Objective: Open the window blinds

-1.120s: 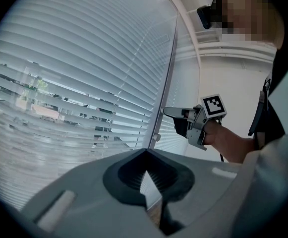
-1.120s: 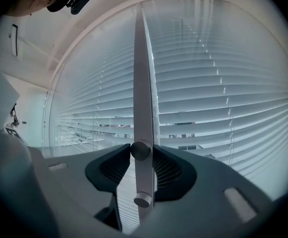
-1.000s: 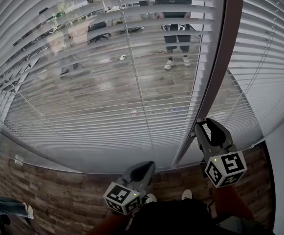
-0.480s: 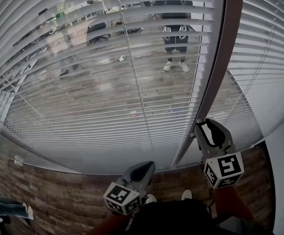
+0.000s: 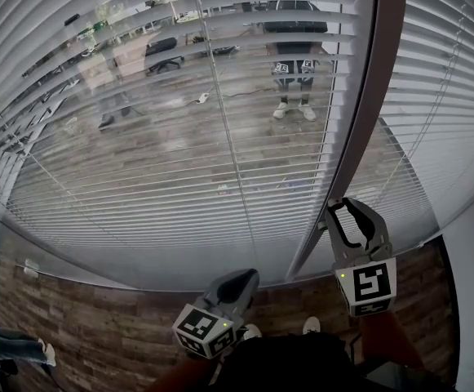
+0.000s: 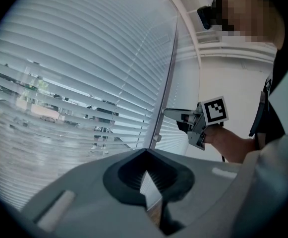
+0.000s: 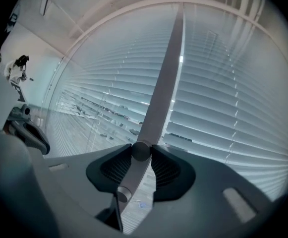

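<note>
My left tool (image 5: 245,278) sits nearest, low in the head view above the wood-plank floor (image 5: 81,325). Its jaws are closed tip to tip with nothing between them, and it points toward the bottom of the window. My right tool (image 7: 141,150) is further forward and to the right, held level against the blinds. Its jaws have just been closing in, and the two pads now sit on either side of the tilt wand (image 7: 159,95) and touch it, so I record a grip on the wand. A short length of the wand, with its end cap, hangs below the pads. Above them it rises straight to the top of the window, in front of the strip between two panels. The window blinds (image 5: 179,149) are fully lowered on both sides of the wand. On the left panel the slats are tilted partly open and a planked surface shows in strips between them. A standing figure in dark clothes also shows there, and I cannot tell whether it is a reflection. The right panel (image 5: 453,96) shows narrower gaps.
</note>
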A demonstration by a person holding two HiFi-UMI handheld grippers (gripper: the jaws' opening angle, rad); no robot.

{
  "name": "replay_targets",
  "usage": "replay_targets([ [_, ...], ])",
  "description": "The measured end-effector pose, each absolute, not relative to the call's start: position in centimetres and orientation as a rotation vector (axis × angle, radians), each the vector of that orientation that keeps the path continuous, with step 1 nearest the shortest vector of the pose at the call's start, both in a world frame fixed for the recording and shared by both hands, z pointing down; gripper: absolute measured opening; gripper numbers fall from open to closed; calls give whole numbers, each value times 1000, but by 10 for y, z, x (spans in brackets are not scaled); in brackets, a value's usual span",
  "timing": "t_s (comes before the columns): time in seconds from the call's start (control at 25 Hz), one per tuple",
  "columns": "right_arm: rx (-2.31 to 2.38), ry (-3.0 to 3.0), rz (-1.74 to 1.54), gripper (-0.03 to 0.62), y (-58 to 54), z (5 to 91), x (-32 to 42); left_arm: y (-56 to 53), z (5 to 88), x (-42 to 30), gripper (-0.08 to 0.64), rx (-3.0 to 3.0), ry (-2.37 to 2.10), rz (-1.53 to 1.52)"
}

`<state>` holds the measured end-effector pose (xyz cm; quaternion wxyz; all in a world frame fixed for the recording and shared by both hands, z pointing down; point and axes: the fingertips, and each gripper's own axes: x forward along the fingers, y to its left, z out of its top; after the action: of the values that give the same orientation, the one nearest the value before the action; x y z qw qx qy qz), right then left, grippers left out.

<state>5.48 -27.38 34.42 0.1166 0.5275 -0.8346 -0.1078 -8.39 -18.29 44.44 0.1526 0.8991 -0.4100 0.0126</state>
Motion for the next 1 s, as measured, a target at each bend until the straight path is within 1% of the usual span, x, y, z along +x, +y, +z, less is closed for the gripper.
replay_targets([
  [0.8, 1448, -2113, -695, 147, -268, 346, 51, -181, 441, -84, 1, 2578, -1185, 27],
  [1.0, 1435, -2076, -731, 147, -269, 347, 52, -181, 442, -83, 2, 2585, -1169, 31],
])
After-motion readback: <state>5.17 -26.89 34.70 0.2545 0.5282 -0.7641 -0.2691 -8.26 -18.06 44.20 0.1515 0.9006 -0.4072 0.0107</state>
